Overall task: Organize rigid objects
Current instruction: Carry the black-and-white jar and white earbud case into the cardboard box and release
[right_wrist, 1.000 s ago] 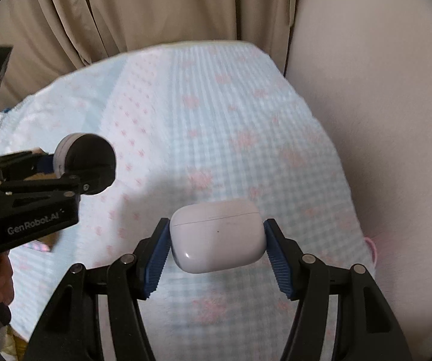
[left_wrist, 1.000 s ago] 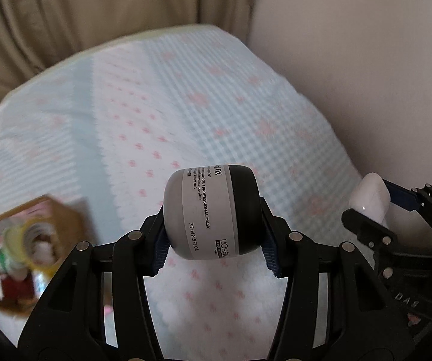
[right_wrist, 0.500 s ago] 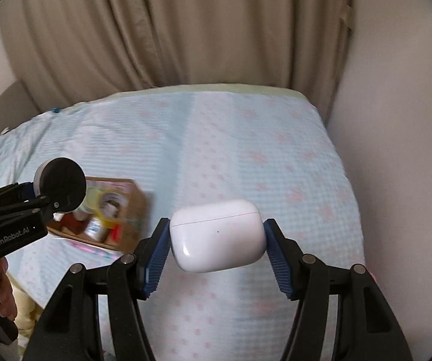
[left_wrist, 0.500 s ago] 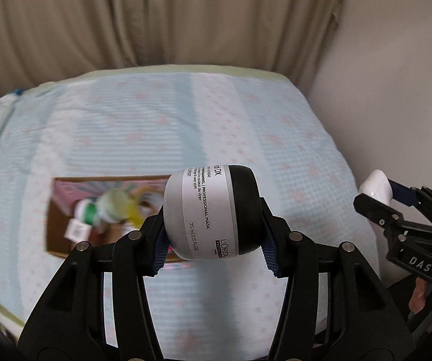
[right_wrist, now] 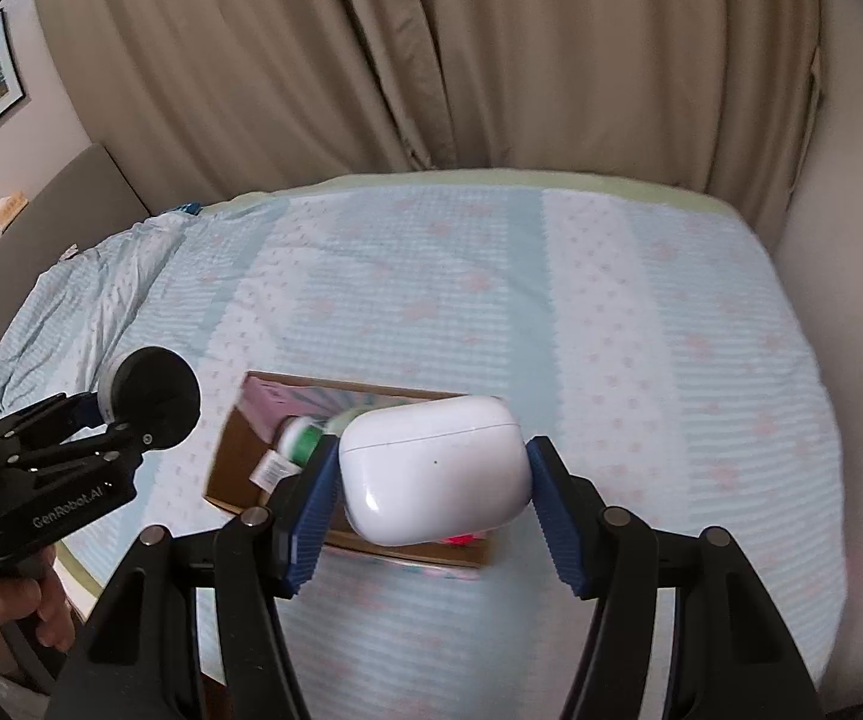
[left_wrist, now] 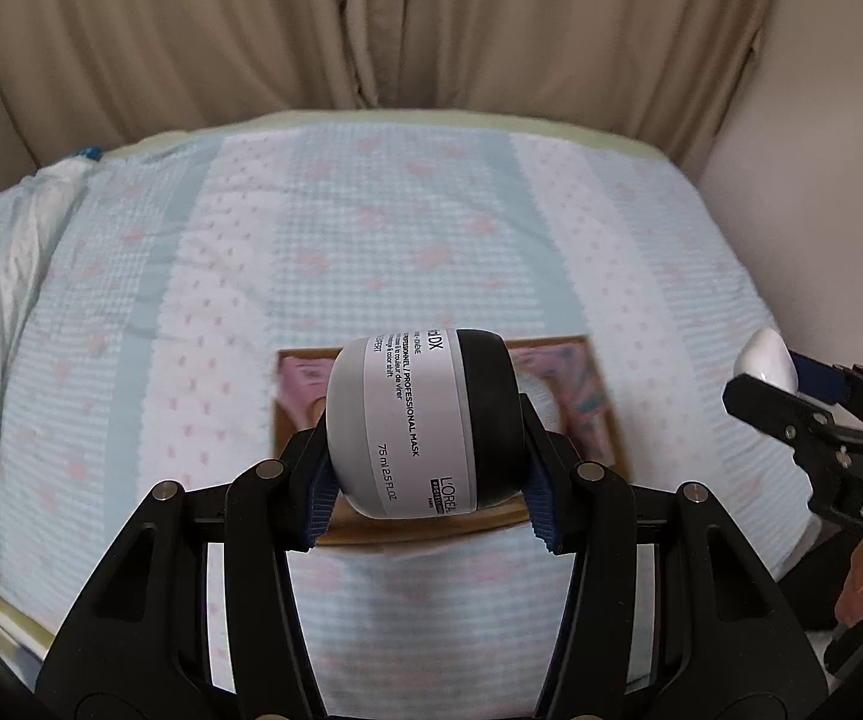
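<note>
Left wrist view: my left claw [left_wrist: 425,456] pinches a jar [left_wrist: 422,423] across its ends, the blue pads bearing on the grey base and the black lid. I hold the jar on its side so the flat ends meet the pads; the rounded wall would give less contact. The jar hangs in the air above the bed [left_wrist: 371,252], directly over an open cardboard box [left_wrist: 605,420] that lies on the quilt. The jar hides most of the box; pink contents show at both sides of it.

Right wrist view: my right claw [right_wrist: 428,480] pinches a white earbud case [right_wrist: 437,468] by its two short ends, hinge line uppermost and slightly tilted. The case is smooth and rounded, so I judge the ribbed pads are what keep it from slipping. It hangs over the near right part of the box [right_wrist: 239,462]. Inside the box I see a green-capped bottle [right_wrist: 302,438] and a pink item at the far left corner; the rest is hidden or blurred.

In the same view the left claw [right_wrist: 131,414] with the jar [right_wrist: 152,390] shows at the left edge, well apart from the case, so the two loads have room to descend without collision.

Judgement: both items are carried and positioned for deposit in the box. Neither is released. The next move calls for lowering each claw into free space between the contents before spreading the fingers.
</note>
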A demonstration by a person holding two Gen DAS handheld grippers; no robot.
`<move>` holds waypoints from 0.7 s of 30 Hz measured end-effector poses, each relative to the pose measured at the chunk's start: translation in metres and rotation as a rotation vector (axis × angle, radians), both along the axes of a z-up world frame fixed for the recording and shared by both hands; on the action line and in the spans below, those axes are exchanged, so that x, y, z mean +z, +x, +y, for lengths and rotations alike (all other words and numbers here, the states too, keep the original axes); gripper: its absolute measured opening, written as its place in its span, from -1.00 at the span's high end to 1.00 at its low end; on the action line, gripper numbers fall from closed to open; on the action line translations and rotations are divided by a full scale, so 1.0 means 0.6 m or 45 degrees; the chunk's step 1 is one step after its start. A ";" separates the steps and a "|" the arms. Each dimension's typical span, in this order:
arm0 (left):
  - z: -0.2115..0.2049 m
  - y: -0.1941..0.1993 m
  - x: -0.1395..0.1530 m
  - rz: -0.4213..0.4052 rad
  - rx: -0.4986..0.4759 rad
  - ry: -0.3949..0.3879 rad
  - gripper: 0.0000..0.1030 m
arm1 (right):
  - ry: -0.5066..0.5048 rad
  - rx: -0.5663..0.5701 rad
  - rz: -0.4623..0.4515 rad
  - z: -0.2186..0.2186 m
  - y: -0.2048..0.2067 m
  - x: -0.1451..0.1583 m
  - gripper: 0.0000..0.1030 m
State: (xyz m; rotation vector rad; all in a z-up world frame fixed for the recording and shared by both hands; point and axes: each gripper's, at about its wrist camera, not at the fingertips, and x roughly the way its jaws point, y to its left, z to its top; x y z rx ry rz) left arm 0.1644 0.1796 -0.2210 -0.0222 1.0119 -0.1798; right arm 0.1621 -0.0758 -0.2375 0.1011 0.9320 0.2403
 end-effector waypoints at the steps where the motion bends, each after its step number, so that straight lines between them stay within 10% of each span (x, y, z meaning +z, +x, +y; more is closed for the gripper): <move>1: 0.015 0.012 -0.014 0.020 -0.009 0.008 0.08 | 0.008 -0.001 0.021 0.018 0.005 -0.009 -0.11; 21: 0.051 0.176 -0.262 0.411 -0.148 0.187 0.08 | -0.146 0.279 0.332 0.182 0.111 -0.246 -0.11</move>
